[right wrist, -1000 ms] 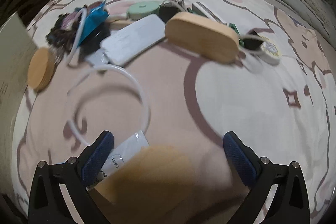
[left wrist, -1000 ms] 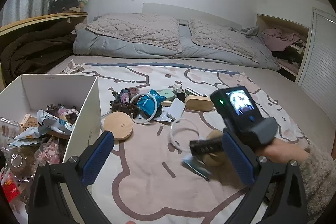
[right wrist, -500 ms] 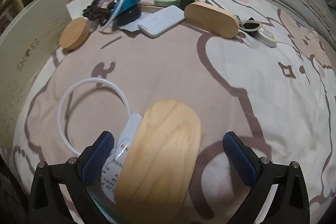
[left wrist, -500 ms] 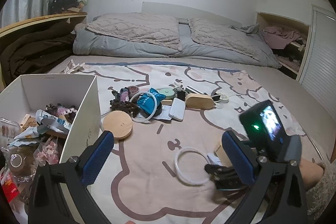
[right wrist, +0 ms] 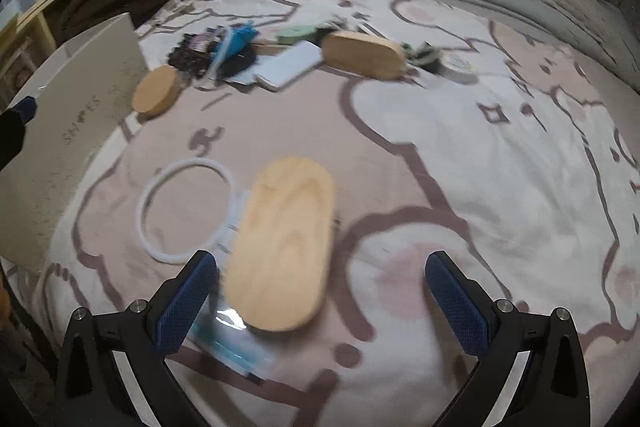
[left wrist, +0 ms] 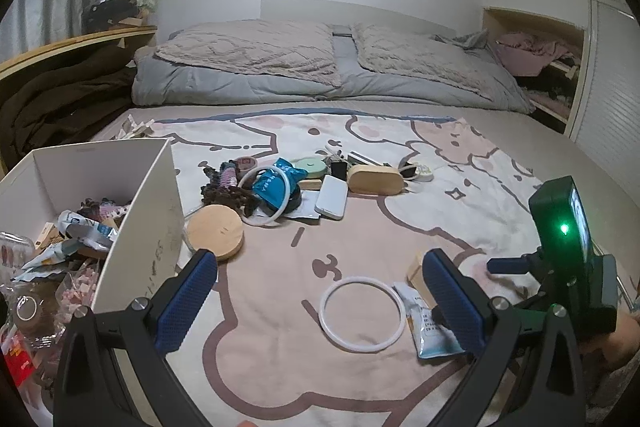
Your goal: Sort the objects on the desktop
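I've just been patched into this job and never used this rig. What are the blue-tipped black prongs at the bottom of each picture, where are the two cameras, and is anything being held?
Nothing robotic here: a person holds a two-finger tool in each hand, and a fisheye camera on each looks forward along its blue-padded fingers. One view looks out over the left tool, the other over the right tool; the right one also shows at the edge of the left view. Both stand open and hold nothing.

Everything lies on a cartoon-print blanket on a bed. Near the tools: a white ring, an oval wooden lid and a small packet partly under it. Farther off is a pile with a round wooden lid, a white power bank and a wooden oval box. A white box of sorted items stands on the left.
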The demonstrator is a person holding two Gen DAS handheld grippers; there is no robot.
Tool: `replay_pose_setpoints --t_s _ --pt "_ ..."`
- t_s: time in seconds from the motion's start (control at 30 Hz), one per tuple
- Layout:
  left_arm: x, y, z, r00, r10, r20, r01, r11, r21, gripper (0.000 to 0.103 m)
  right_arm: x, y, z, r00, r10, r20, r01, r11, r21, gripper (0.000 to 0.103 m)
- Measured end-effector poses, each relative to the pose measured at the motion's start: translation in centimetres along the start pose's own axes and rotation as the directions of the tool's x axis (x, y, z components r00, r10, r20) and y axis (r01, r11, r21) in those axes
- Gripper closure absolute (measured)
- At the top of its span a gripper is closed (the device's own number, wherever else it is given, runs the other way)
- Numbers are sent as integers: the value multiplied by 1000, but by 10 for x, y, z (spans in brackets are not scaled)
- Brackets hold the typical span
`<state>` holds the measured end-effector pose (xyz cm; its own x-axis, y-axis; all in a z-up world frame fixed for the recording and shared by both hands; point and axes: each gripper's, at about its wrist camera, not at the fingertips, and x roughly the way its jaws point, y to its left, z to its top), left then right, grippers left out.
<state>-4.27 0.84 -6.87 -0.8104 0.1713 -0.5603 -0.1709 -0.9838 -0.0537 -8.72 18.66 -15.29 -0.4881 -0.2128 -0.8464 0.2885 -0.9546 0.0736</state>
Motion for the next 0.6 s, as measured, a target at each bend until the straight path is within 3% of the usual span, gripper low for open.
replay_pose_setpoints --t_s 0.23,0.47,0.6 --pt "11 -9 -6 999 -14 -39 15 1000 21 0 -6 -30 -6 997 -81 11 80 996 45 0" --pt "21 -30 -18 993 -76 -94 82 995 55 0 -10 -59 -6 998 -19 60 9 986 169 0" --pt "25 -46 -26 987 -109 -115 119 989 92 1 -16 -71 -6 996 -32 87 12 975 224 0"
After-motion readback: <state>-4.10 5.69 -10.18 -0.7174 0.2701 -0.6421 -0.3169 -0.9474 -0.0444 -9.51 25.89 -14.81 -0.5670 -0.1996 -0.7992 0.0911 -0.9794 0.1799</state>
